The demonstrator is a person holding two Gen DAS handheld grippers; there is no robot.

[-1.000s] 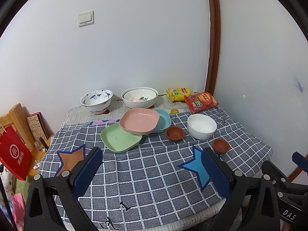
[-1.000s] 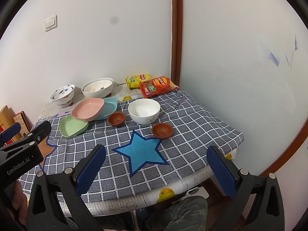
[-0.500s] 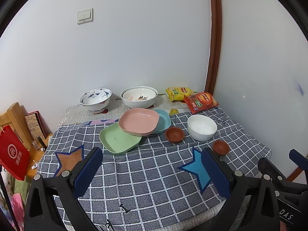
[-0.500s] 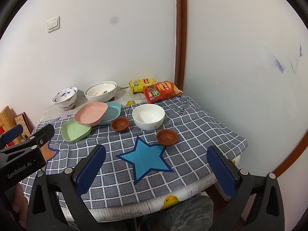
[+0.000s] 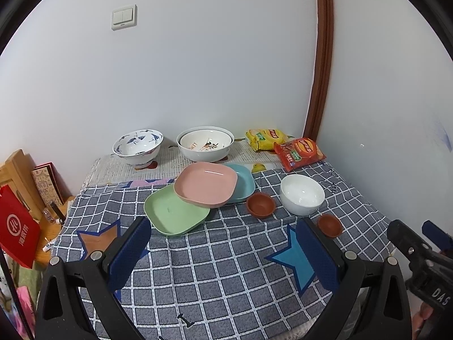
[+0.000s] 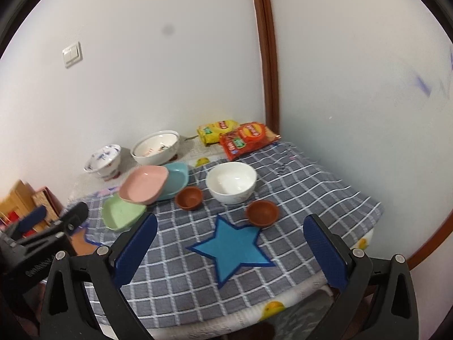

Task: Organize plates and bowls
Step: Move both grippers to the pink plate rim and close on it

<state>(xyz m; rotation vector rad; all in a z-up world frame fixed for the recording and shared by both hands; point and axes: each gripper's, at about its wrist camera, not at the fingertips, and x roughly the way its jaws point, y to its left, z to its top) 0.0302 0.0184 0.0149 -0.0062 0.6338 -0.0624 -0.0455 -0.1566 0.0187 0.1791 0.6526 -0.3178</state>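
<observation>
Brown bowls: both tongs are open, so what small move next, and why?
Probably ease the right tongs forward to the nearer brown bowl: it sits alone just ahead of them, and its twin by the white bowl could take it.

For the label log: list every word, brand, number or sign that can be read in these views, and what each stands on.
"DAS" on the right gripper's body, cut off at the frame edge.
"LEM" in red letters, partly hidden, inside the large white bowl.
Red chip bag: round brand logo, lettering too small to read.
Yellow chip bag: the same.
Red paper bag: white circle logo and characters, not legible.
Left gripper's body: print blurred.
</observation>
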